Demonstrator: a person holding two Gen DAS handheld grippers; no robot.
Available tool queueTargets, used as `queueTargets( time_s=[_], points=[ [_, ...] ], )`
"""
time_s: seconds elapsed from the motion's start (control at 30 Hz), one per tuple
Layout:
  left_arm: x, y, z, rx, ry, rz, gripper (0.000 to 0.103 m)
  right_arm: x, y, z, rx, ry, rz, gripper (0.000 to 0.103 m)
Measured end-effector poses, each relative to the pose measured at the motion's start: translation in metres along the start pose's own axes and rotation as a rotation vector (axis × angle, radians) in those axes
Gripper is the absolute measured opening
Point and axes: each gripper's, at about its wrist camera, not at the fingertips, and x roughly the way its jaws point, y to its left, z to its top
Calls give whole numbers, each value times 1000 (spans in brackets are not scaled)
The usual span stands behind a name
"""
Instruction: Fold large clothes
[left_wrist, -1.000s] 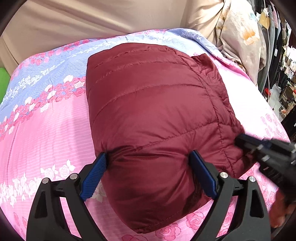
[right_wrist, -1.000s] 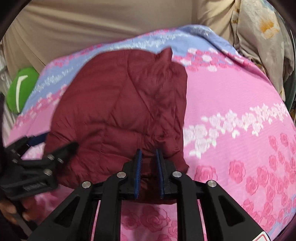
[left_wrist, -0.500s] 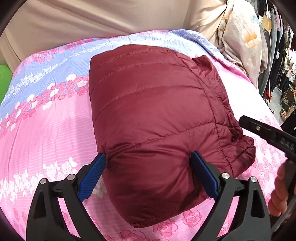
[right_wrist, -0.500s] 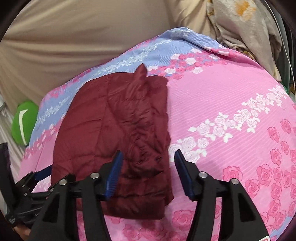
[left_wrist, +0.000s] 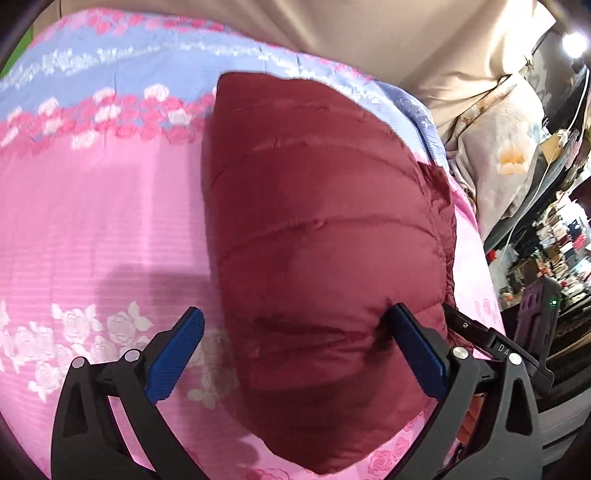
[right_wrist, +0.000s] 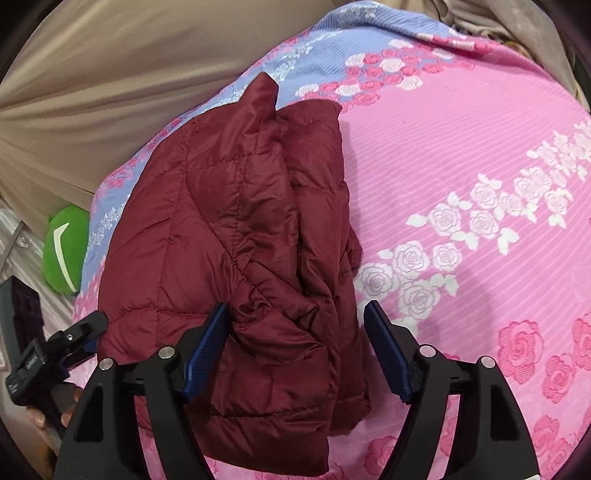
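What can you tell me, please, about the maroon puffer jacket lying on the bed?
The maroon puffer jacket is a quilted, slightly shiny padded garment with stitched seams, folded into a compact bundle. It lies on the pink and blue floral bedsheet, a pointed flap sticking up at its far end. The open left gripper straddles one near corner, its right pad pressing into the fabric; the open right gripper straddles the rumpled, layered edge.

My right gripper (right_wrist: 295, 343) spread wide over near edge of folded maroon puffer jacket (right_wrist: 236, 236); left pad (right_wrist: 207, 347) touches fabric, right pad (right_wrist: 388, 350) just off its edge. Jacket lies on pink rose bedspread (right_wrist: 461, 155). My left gripper (right_wrist: 55, 350) at jacket's far-left corner. Green cushion (right_wrist: 66, 251) beyond bed edge.
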Motion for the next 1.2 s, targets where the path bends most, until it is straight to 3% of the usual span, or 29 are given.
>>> queueTargets(
  time_s=[0.2, 0.63, 0.93, 1.07, 1.2],
  points=[
    [17, -6, 2, 28, 25, -34, 98, 16, -6, 5, 39, 42, 73, 77],
    [35, -32, 4, 150, -5, 107, 98, 24, 8, 12, -20, 26, 62, 84],
    [40, -37, 9, 189, -16, 140, 98, 27, 12, 15, -38, 13, 62, 84],
    [43, -37, 13, 201, -19, 145, 98, 27, 15, 15, -41, 11, 60, 80],
    [43, -38, 16, 215, -14, 147, 98, 28, 17, 14, -19, 21, 97, 64]
  ],
)
